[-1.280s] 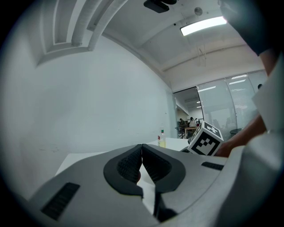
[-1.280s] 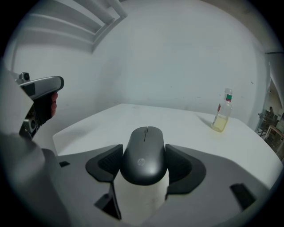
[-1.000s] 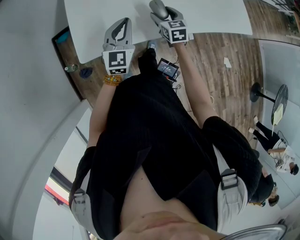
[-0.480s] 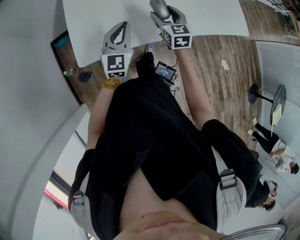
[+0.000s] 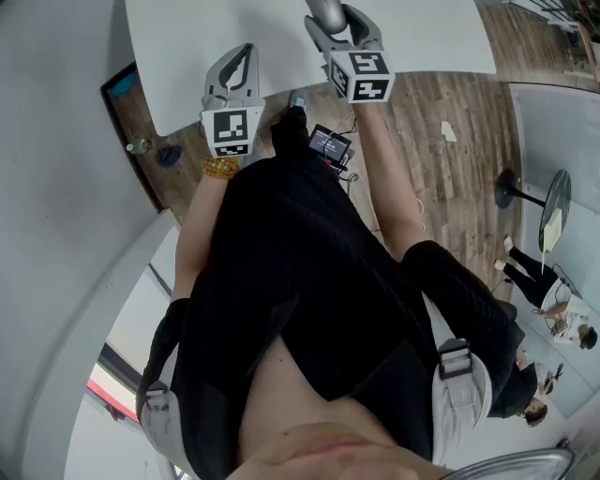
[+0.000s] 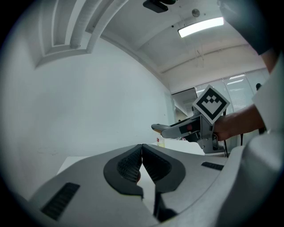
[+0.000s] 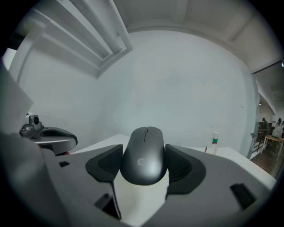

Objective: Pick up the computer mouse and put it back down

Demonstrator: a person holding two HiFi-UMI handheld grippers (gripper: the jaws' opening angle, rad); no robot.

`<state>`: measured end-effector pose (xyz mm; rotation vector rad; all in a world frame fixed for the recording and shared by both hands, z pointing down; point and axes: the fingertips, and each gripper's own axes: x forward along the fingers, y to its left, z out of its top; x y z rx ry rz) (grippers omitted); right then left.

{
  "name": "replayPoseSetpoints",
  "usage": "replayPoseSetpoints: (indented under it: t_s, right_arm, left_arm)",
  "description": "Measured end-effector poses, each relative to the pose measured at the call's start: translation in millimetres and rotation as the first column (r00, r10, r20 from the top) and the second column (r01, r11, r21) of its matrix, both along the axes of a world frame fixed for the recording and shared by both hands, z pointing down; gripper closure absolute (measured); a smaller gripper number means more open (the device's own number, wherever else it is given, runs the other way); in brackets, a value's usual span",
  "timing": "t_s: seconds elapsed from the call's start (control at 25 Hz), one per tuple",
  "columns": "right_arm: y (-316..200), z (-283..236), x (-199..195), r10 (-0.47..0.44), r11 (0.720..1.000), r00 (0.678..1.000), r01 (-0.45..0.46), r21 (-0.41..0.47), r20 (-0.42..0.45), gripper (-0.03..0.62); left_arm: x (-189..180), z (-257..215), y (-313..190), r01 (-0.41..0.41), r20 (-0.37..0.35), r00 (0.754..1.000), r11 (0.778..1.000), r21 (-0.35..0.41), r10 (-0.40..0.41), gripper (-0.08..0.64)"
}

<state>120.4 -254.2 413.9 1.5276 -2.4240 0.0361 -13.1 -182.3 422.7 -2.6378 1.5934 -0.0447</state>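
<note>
the dark grey, smooth-shelled computer mouse (image 7: 143,153) is clamped between the two ribbed black pads of the right hand-held gripper (image 5: 337,23). one pad presses each flank, with the rounded back end toward the camera and the scroll wheel pointing away across the white flat-topped desk (image 5: 187,42). the mouse seems to hang a little above the desk, near the desk's front edge. its underside is hidden, though, so it may be resting on the surface. the left hand-held gripper (image 6: 142,156) is closed on nothing, its pads meeting tip to tip, and it hovers over the desk's front edge with no part in the grasp.

the step in hand looks like the carry before setting down. the shell is slick and curves inward under the pads, so the mouse could squirt forward if the squeeze loosens early. the grip is best held firm until the base lies flat on the desk. lower it level and straight, well in from the desk's front edge. then part the jaws evenly so neither pad drags it sideways, and draw back along the desk without nudging it.
</note>
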Motion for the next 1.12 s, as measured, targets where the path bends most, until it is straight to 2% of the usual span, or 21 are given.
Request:
replayPoseSetpoints:
  t_s: [1.12]
  right_arm:
    - [2, -19, 4, 0.013, 0.999, 1.000, -0.014, 0.044, 0.013, 0.301]
  left_arm:
    - [2, 0, 3, -0.002, -0.001, 1.000, 1.000, 0.003, 0.002, 0.546]
